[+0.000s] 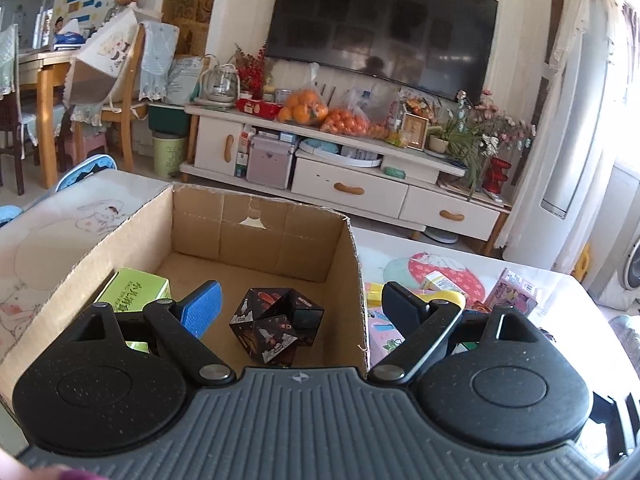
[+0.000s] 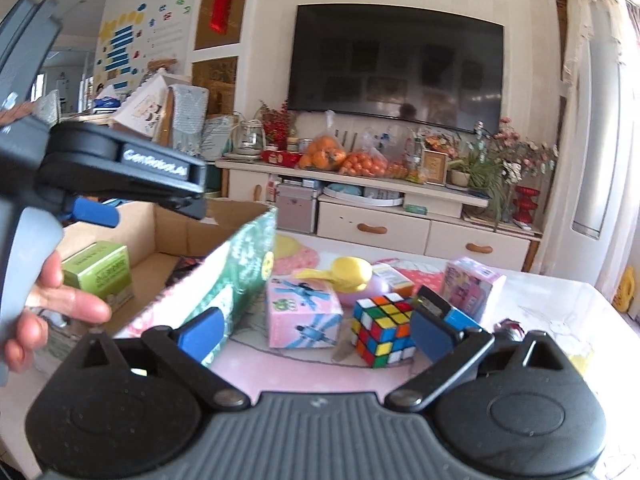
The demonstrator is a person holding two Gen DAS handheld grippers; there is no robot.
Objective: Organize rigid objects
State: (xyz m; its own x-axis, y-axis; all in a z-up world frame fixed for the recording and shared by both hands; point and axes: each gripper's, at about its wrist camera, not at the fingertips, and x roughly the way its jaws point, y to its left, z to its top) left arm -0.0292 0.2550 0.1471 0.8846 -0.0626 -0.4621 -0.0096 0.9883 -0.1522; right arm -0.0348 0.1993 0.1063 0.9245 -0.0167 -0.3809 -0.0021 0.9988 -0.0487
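An open cardboard box stands on the table and holds a green carton at its left and a black folding cube near its front. My left gripper is open and empty, hovering above the box over the black cube. My right gripper is open and empty, low over the table. A Rubik's cube lies just ahead between its fingers, beside a pink box. The left gripper shows in the right wrist view above the box.
More items lie right of the box: a yellow toy, a pink-purple carton, a small orange-white carton. The table edge runs behind them. A TV cabinet with oranges stands beyond.
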